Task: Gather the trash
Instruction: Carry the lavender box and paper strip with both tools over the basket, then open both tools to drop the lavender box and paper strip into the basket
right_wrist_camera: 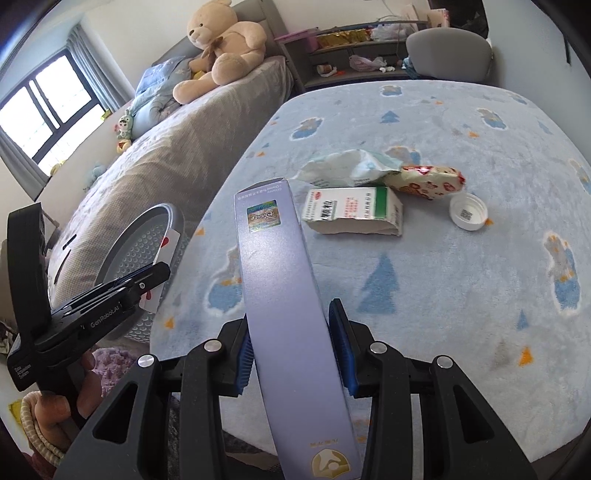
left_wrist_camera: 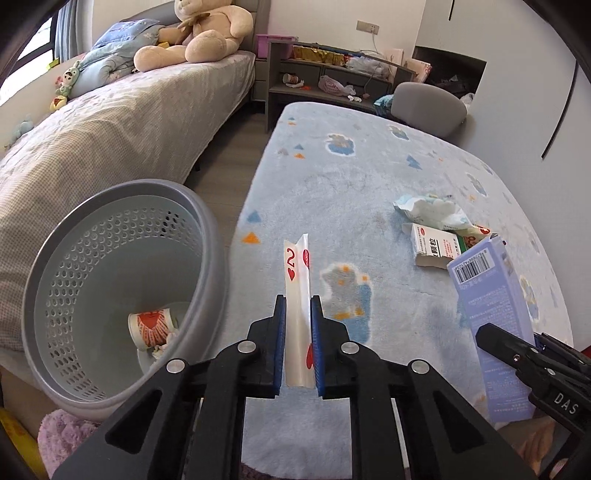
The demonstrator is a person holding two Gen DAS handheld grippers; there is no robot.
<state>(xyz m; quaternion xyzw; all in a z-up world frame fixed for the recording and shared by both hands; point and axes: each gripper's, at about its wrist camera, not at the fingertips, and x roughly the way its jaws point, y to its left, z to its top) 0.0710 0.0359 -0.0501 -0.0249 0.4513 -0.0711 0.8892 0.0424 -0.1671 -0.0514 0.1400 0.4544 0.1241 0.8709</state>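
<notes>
Left gripper (left_wrist_camera: 298,314): closed on a folded playing card (left_wrist_camera: 297,291), a two of hearts, held upright above the rug (left_wrist_camera: 332,192), just right of the basket.
Right gripper (right_wrist_camera: 293,332): clamped on a long purple box (right_wrist_camera: 280,280), pointing forward over the rug.
Basket (left_wrist_camera: 207,236): grey, perforated, beside the bed (left_wrist_camera: 110,136); paper cup (left_wrist_camera: 151,326) lying inside.
Rug litter: torn white-and-green carton (right_wrist_camera: 351,214), crumpled white wrapper (right_wrist_camera: 343,168), patterned packet (right_wrist_camera: 428,181), white cap (right_wrist_camera: 468,212), close together.
Bed: teddy bear (left_wrist_camera: 207,33) near the headboard.
</notes>
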